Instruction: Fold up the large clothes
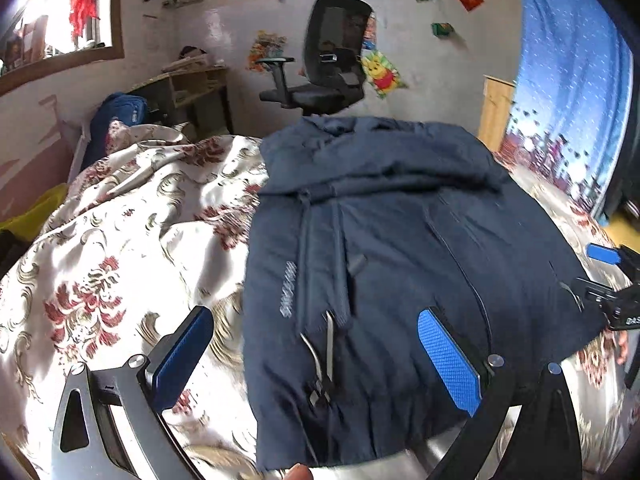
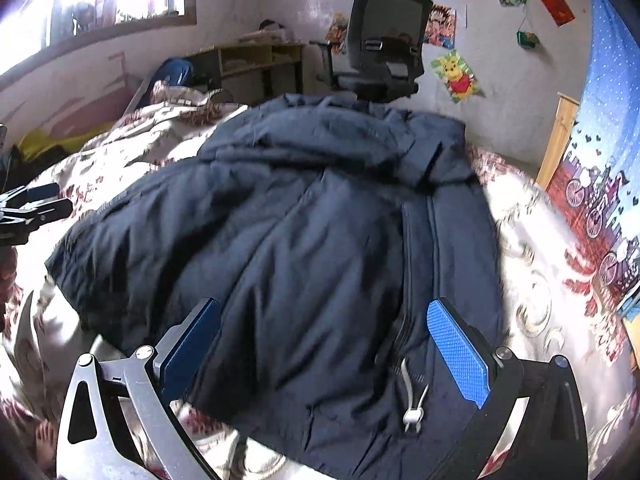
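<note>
A dark navy hooded jacket (image 1: 392,248) lies spread on the floral bedspread (image 1: 120,248), hood toward the far wall, hem nearest me. My left gripper (image 1: 316,332) stands open above the jacket's near left hem, its left pad over the bedspread, its right pad over the cloth. The right wrist view shows the same jacket (image 2: 288,240), with my right gripper (image 2: 324,328) open over its near right hem beside the zipper (image 2: 408,328). Nothing is held between either pair of fingers. The right gripper's tips (image 1: 608,280) show at the left view's right edge.
A black office chair (image 1: 328,56) and a wooden desk (image 1: 192,88) stand by the far wall. A blue patterned curtain (image 1: 572,80) hangs at right. A blue bag (image 1: 116,116) and yellow cloth (image 1: 36,212) lie left of the bed. A bare foot (image 2: 44,440) shows below left.
</note>
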Tool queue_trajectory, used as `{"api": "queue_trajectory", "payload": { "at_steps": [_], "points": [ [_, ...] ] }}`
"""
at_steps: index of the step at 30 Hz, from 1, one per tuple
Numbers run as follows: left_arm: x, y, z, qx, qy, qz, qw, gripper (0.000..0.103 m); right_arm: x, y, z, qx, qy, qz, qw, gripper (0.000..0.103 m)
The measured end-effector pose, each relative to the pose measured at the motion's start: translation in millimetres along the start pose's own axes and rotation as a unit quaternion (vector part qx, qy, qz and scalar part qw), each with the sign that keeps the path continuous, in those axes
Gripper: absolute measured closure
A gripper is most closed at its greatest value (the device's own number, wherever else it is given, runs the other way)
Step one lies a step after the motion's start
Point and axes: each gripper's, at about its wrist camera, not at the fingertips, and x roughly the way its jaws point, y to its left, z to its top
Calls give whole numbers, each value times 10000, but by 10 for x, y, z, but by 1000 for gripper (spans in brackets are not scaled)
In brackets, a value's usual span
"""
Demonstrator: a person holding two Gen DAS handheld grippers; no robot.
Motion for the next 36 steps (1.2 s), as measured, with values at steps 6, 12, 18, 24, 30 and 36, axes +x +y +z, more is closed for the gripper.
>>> {"api": "queue_trajectory", "payload": {
  "at_steps": [6, 12, 18, 24, 30, 36],
  "points": [
    [30, -166, -258, 129, 328, -78, 9994, 0, 28, 73, -296, -166, 243, 69, 9995, 2],
    [49, -331, -442, 556, 612, -502, 9953, 0, 35, 95, -546, -330, 587, 112, 9977, 2],
    [65, -483, -605, 1179, 804, -651, 9876, 0, 102, 36, -675, -358, 919, -15, 9951, 2],
    [112, -575, -739, 1456, 910, -550, 9836, 0, 181, 68, -711, -506, 1119, 11, 9924, 2],
    [134, -614, -791, 1684, 929, -450, 9803, 0, 223, 152, -744, -941, 1268, -133, 9874, 2],
    [156, -621, -815, 1698, 940, -435, 9800, 0, 268, 291, -830, -1579, 1393, -534, 9761, 2]
  ]
}}
